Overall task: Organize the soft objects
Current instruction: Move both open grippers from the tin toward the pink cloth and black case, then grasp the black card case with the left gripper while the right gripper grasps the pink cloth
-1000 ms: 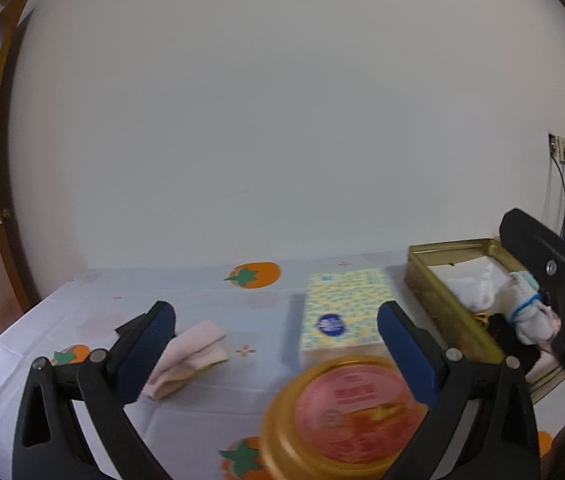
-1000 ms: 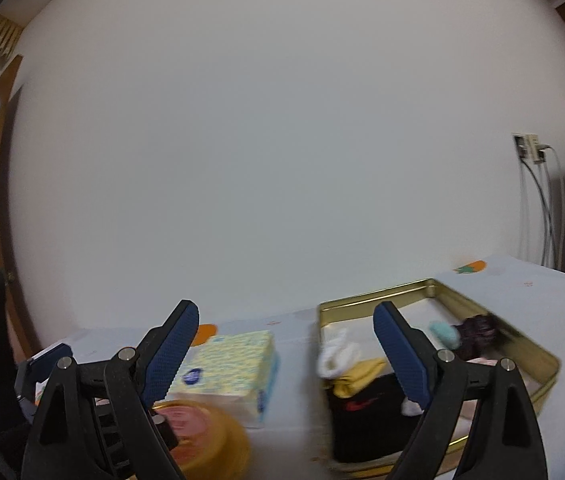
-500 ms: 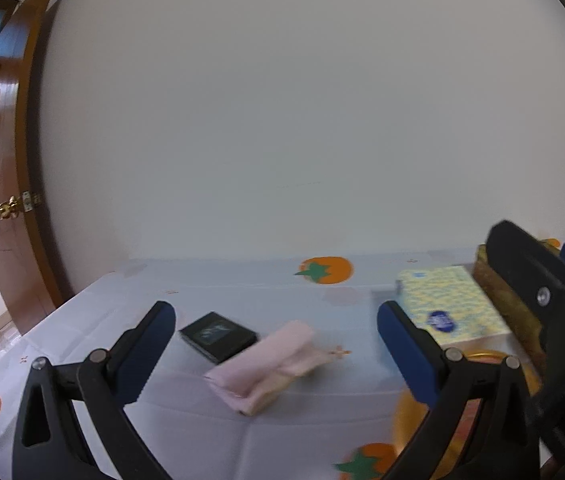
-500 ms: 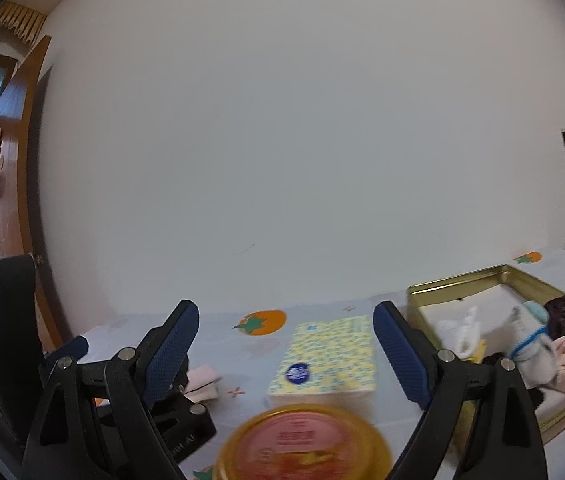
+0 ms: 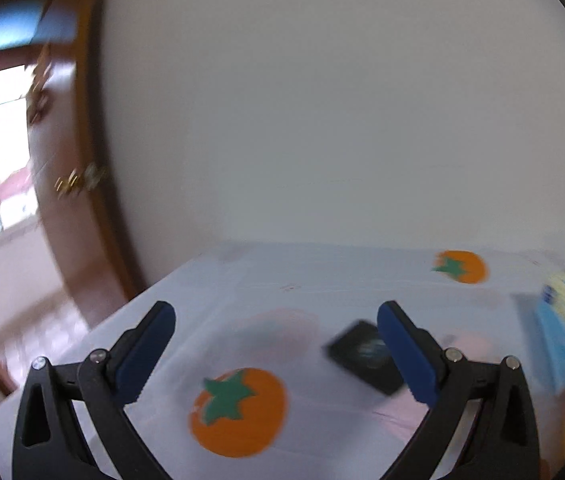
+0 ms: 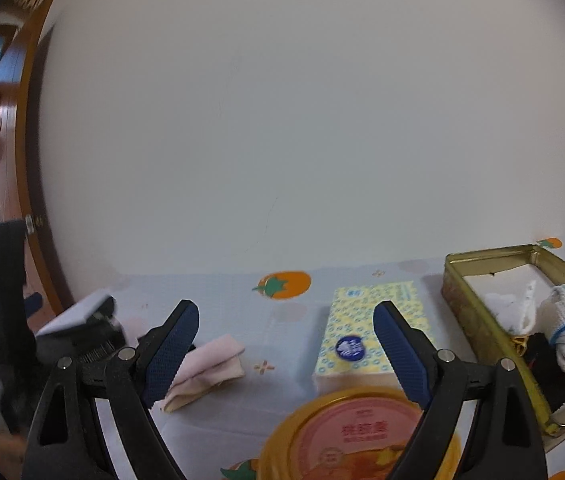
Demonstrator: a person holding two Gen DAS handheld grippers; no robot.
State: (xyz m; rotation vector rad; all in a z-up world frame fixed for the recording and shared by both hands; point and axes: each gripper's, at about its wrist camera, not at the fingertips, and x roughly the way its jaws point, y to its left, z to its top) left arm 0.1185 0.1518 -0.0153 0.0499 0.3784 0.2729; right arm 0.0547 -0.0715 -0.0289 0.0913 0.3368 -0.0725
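A: What room, what surface?

B: A plain pale wall (image 6: 302, 140) with a brown wooden door (image 5: 82, 200) at nine o'clock, and a table under a white cloth (image 6: 222, 300) printed with orange fruit.

A: Start from your fingers.

B: My right gripper (image 6: 286, 344) stands wide, its ribbed blue pads bare, nothing between them. My left gripper (image 5: 276, 350) is just as wide and empty, over a blurred printed fruit (image 5: 238, 410).

A: What is hard to read?

B: The whole left wrist view is smeared. A flat black square thing (image 5: 366, 356) lies partly behind my left gripper's right finger; I cannot tell what it is. Pink shows behind that finger too, too blurred to name.

A: And the soft things?

B: In the right wrist view a folded pink cloth (image 6: 210, 368) lies on the table at eight o'clock, its end hidden by my left finger. A soft yellow patterned tissue pack (image 6: 366, 336) sits dead ahead. A rectangular gold metal tin (image 6: 466, 308) at three o'clock holds white, black and pink fabric bundles, cut off by the frame edge. A round yellow lid (image 6: 358, 436) with a pink label sits at six o'clock, partly cut off.
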